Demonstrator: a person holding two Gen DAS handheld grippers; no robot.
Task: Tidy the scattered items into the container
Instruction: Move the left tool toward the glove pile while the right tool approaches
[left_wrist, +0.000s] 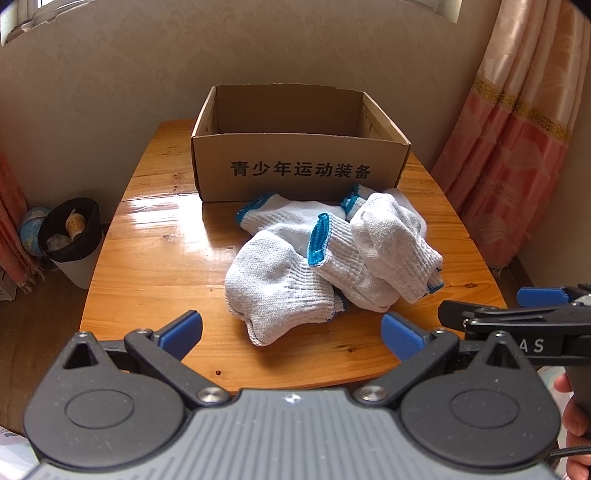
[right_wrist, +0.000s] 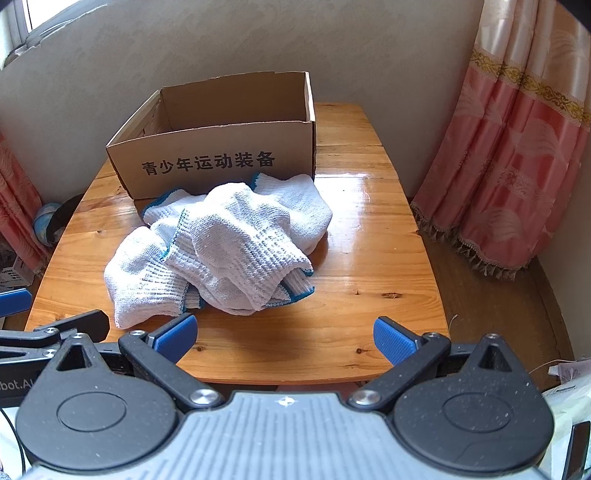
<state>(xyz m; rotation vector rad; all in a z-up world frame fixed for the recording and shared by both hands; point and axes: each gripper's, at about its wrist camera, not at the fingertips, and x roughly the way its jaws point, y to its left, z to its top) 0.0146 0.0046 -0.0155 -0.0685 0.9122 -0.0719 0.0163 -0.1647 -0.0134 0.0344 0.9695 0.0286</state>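
The cardboard box (left_wrist: 301, 170) has black Chinese print on its front: 青少年运动装备. The left gripper's (right_wrist: 22, 384) side shows "bot.A". The right gripper (left_wrist: 532, 345) shows "A S".

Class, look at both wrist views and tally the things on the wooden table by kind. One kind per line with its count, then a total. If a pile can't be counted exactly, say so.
Cardboard box: 1
White knit gloves with blue cuffs: at least 4 in one overlapping pile; exact number unclear
Total: at least 5 things on the table
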